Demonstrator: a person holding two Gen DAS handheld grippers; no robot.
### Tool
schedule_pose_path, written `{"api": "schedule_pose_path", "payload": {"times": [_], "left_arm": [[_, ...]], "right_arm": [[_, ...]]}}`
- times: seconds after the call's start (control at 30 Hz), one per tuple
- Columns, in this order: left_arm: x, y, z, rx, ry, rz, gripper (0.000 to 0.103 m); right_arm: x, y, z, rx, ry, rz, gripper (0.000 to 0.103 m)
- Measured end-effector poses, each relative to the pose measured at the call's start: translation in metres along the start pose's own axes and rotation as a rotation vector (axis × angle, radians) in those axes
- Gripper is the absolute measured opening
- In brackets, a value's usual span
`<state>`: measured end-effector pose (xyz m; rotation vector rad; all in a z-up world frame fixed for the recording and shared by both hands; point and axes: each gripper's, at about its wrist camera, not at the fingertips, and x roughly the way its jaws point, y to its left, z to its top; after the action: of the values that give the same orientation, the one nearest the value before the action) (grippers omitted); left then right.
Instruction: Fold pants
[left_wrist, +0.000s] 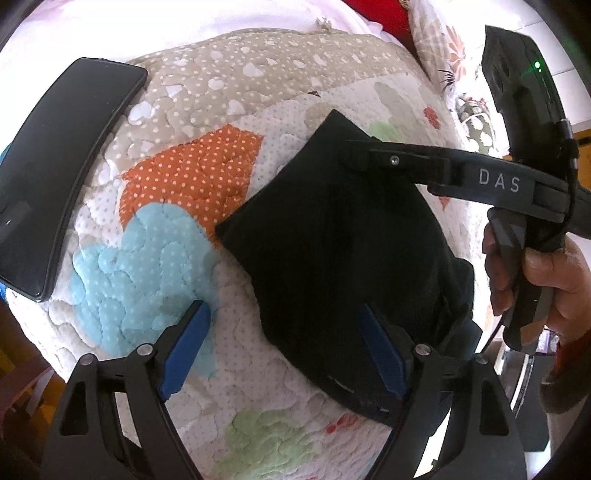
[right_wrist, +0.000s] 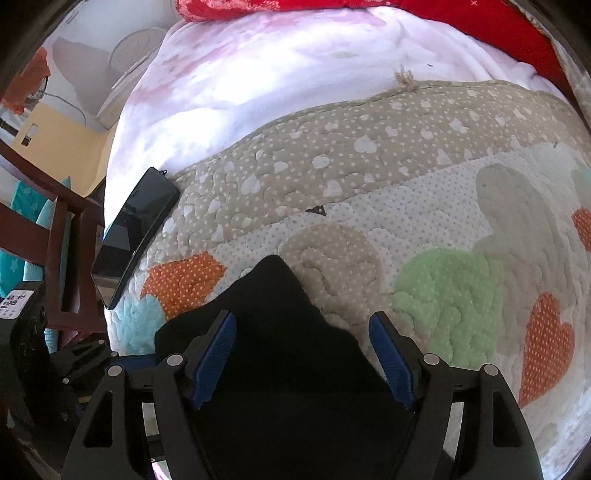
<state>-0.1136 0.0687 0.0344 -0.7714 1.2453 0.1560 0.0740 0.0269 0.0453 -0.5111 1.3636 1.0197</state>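
Note:
The black pants (left_wrist: 343, 251) lie folded into a compact bundle on a patchwork quilt (left_wrist: 184, 177). My left gripper (left_wrist: 283, 308) stands open at the bundle's near left edge: its right blue pad is over the black cloth, its left pad over the quilt. In the right wrist view the pants (right_wrist: 280, 362) fill the lower middle, and my right gripper (right_wrist: 302, 317) is open above them, pads apart and pressing on nothing. A hand (left_wrist: 546, 280) holds the right gripper's handle, and one of its fingers reaches over the bundle's far corner.
A black phone (left_wrist: 55, 177) (right_wrist: 133, 236) lies at the quilt's left edge. Beyond the quilt (right_wrist: 443, 288) are a white blanket (right_wrist: 258, 74) and red cloth (right_wrist: 480, 22). A dark wooden chair frame (right_wrist: 62, 229) stands left of the bed.

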Motion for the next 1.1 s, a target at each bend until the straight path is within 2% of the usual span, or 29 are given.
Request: {"api": "schedule_pose_path", "payload": {"times": [0.2, 0.27, 0.3, 0.33, 0.37, 0.4, 0.43, 0.5, 0.57, 0.7, 0.9, 1.0, 1.1], "left_arm": [[0.012, -0.007, 0.006, -0.009, 0.014, 0.025, 0.091], [0.014, -0.011, 0.006, 0.017, 0.016, 0.038, 0.091], [0.013, -0.012, 0.007, 0.022, 0.008, 0.037, 0.090], [0.012, -0.011, 0.007, 0.018, -0.005, 0.036, 0.086], [0.010, -0.010, 0.008, 0.016, -0.020, 0.039, 0.068], [0.008, -0.010, 0.008, 0.021, -0.028, 0.044, 0.046], [0.007, -0.011, 0.009, 0.034, -0.027, 0.029, 0.035], [0.003, -0.018, 0.011, 0.060, -0.035, 0.022, 0.021], [-0.003, -0.025, 0.009, 0.088, -0.051, 0.024, 0.016], [-0.028, -0.048, 0.003, 0.171, -0.119, 0.013, 0.013], [-0.061, -0.099, -0.015, 0.365, -0.193, -0.014, 0.012], [-0.067, -0.126, -0.030, 0.466, -0.202, -0.032, 0.012], [-0.068, -0.155, -0.048, 0.587, -0.194, -0.064, 0.012]], "right_arm": [[0.013, -0.004, 0.008, 0.002, 0.030, 0.047, 0.076], [0.014, -0.004, 0.008, 0.005, 0.012, 0.070, 0.063], [0.013, -0.002, 0.007, -0.001, 0.005, 0.088, 0.047], [0.011, 0.000, 0.006, -0.014, 0.000, 0.084, 0.041], [0.009, 0.004, 0.005, -0.027, -0.010, 0.072, 0.039], [0.007, 0.007, 0.004, -0.038, -0.021, 0.069, 0.032], [0.003, 0.010, 0.002, -0.035, -0.033, 0.074, 0.028], [-0.011, 0.010, -0.002, -0.013, -0.070, 0.085, 0.025], [-0.025, 0.009, -0.007, 0.003, -0.101, 0.091, 0.024], [-0.068, 0.007, -0.024, 0.029, -0.190, 0.090, 0.024], [-0.139, -0.015, -0.079, 0.120, -0.314, 0.059, 0.021], [-0.169, -0.030, -0.119, 0.194, -0.360, 0.024, 0.016], [-0.191, -0.050, -0.170, 0.301, -0.387, 0.000, 0.015]]}}
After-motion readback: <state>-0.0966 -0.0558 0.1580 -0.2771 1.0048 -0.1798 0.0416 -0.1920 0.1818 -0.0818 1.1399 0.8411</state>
